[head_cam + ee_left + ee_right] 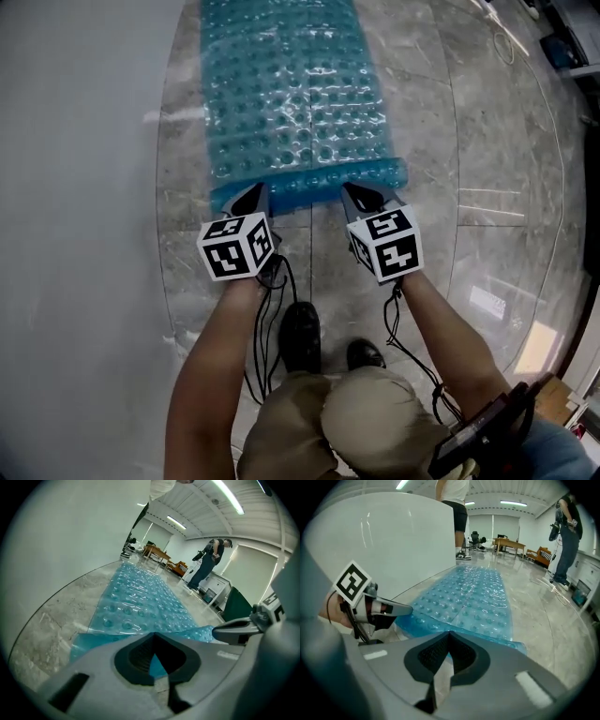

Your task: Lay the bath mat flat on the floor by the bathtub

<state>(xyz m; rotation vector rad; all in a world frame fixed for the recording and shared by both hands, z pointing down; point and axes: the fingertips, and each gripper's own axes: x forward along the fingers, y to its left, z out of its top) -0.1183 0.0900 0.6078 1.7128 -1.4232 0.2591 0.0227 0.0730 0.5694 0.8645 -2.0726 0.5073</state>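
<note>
Bath mat (295, 94) is mostly down: the blue bubbled sheet lies stretched out on the grey tile floor (487, 141), its long left side running just beside the white bathtub (75, 187) wall, far end out of the head view. The near end isn't flat yet; that edge is curled up off the floor in a small roll. Left gripper (251, 199) is clamped on the near-left corner and right gripper (361, 199) on the near-right corner, jaws of both pinched together with blue mat showing between the pads in each gripper view. Middle of the mat has some ripples and glare, so I can't tell if it sits fully flush there. My read: spreading is nearly finished. Left to do: pull the near edge taut toward the person, lower it to the floor, let go with both, then check that the roll at the near edge doesn't spring back.
</note>
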